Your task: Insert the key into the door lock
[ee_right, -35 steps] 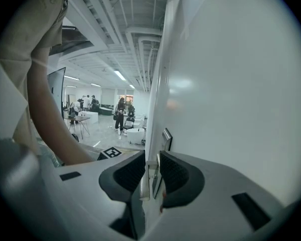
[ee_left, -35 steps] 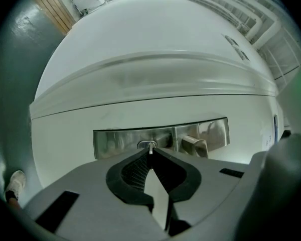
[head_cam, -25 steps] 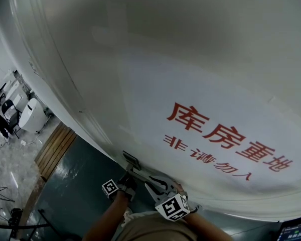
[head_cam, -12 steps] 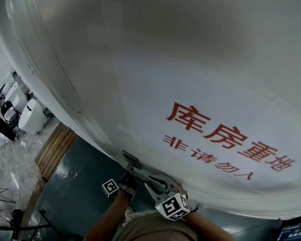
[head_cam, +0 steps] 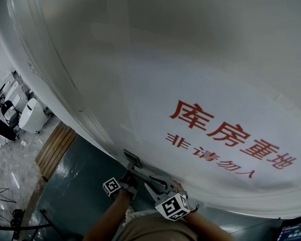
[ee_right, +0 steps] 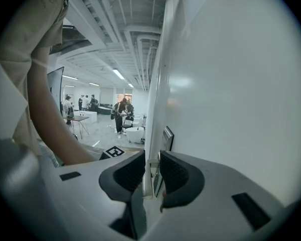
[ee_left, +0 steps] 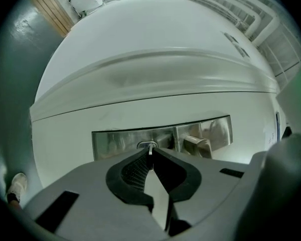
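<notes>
White door (head_cam: 190, 59) fills the head view. Red sign (head_cam: 226, 134) is at 4 o'clock of the frame, both grippers down at 6. Steel lock plate (ee_left: 120, 142) sits at 12 o'clock from the L gripper (ee_left: 151, 154), w/ the door handle (ee_left: 196, 145) at 2 o'clock from its tips.

R gripper (ee_right: 152, 157): pads closed round a pale bar, prob. that handle; looks clamped.

L gripper: pads shut tight on the key (ee_left: 150, 148). It's seen edge-on, a thin sliver poking out at 12 o'clock, tip at the keyhole (ee_left: 142, 145). How deep it's in, can't tell.

Risks, my read:
- Little of the key shows past the pads, so any roll or off-axis push could jam the tip on the cylinder face.
- Key could also pivot in the pads, maybe slip out & drop.
- If the R gripper tugs the handle, the door shifts & the slot goes off line w/ the key.

Needs a straight, slow push.
</notes>
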`<state>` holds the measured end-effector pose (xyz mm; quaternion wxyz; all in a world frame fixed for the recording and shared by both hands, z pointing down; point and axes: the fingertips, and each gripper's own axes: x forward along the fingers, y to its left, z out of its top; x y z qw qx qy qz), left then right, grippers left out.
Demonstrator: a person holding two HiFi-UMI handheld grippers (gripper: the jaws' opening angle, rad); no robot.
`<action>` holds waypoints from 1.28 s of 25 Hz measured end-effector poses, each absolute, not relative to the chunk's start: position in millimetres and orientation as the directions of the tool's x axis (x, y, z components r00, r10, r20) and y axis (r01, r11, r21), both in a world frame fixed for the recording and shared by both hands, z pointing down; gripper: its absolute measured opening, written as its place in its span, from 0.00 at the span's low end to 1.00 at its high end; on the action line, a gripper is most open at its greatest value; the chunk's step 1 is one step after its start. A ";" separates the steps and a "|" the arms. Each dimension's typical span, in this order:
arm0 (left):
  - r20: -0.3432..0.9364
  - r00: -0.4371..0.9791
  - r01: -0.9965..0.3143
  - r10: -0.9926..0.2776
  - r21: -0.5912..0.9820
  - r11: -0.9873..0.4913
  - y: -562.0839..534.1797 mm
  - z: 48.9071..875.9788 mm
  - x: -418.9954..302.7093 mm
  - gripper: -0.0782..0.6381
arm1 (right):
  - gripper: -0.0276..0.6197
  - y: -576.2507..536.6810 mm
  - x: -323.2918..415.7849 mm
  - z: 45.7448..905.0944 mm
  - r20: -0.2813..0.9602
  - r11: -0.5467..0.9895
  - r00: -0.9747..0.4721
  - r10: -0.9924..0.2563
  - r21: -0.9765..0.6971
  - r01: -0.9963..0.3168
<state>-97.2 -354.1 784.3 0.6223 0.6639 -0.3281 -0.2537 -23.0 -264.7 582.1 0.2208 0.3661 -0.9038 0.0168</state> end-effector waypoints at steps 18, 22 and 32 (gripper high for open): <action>0.033 0.661 -0.043 -0.750 0.999 0.006 -356.9 787.8 -96.6 0.15 | 0.19 -244.6 -32.7 585.6 0.419 0.740 -0.645 -0.639 0.107 -0.664; 0.094 0.626 -0.254 -0.774 0.963 -0.089 -365.7 784.4 -104.5 0.23 | 0.19 -242.1 -31.9 583.9 0.419 0.751 -0.654 -0.630 0.115 -0.650; 0.196 0.291 -0.498 -0.936 0.866 0.026 -337.8 770.2 -179.2 0.42 | 0.19 -249.2 -37.1 568.4 0.406 0.800 -0.702 -0.586 0.147 -0.582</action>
